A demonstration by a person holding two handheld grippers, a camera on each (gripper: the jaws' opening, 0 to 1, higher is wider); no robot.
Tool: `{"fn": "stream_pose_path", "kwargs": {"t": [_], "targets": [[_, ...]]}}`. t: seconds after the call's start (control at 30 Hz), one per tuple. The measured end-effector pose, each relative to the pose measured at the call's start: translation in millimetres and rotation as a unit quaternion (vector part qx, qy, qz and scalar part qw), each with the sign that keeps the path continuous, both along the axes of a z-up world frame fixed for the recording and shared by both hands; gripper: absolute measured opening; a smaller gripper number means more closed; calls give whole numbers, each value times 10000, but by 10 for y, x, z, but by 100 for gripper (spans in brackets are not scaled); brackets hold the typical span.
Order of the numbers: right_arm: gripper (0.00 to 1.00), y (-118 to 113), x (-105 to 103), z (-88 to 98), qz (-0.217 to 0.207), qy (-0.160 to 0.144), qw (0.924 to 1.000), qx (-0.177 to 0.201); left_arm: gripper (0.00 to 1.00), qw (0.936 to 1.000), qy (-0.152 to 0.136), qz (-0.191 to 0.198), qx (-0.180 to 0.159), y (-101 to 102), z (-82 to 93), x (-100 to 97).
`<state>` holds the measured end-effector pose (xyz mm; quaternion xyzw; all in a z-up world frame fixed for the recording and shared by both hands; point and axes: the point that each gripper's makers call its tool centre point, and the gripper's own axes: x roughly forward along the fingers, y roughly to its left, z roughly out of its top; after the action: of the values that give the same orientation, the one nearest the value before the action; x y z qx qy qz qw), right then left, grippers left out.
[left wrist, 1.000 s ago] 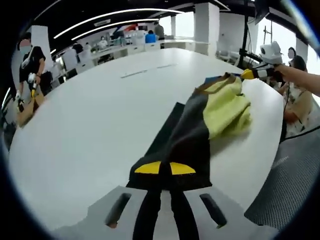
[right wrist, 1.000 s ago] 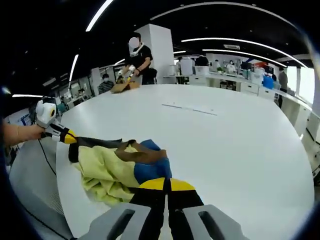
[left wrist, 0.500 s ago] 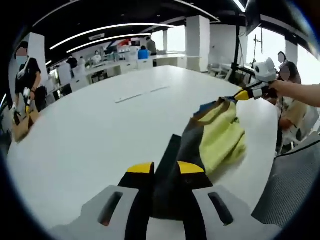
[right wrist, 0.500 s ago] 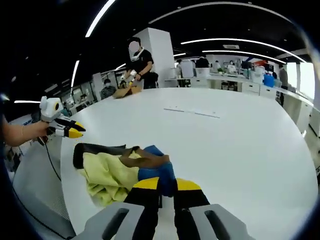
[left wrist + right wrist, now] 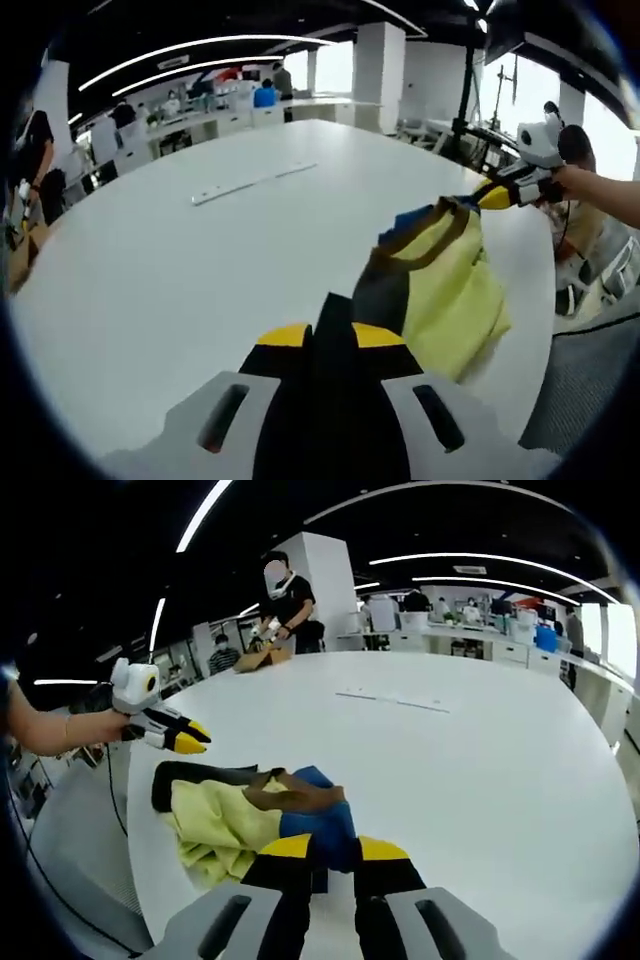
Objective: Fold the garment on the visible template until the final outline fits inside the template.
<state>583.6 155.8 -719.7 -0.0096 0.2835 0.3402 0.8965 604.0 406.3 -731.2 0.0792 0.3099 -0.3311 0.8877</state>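
While our right tool pinches the garment to anchor it on the tabletop, our spread left tool hovers free.

My left gripper view looks low along its own jaws across the white table, with the garment close ahead and to the right and my right gripper at its far end. My right gripper view faces back from that opposite end, just above the same garment, with my left gripper off to the left. Both views share the garment, the tabletop and the office desks beyond.
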Motion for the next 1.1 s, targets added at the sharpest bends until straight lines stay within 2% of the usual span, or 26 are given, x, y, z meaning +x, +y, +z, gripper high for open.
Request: {"fn": "stream_pose_path", "kwargs": {"t": [0.17,0.43,0.83,1.1], "targets": [[10,14,15,-26,54,31,10000,27,15,9997,197,-101,-100,-128,-114,79],[9,23,49,-61,50,77,9999,62,15,9985,456,-308,-72,-284,-306,118],[8,39,49,-81,80,96,9999,94,12,9969,617,-485,93,-403,-499,90],[2,50,45,-86,57,142,9998,116,10,9975,628,-318,109,-409,-515,114]]}}
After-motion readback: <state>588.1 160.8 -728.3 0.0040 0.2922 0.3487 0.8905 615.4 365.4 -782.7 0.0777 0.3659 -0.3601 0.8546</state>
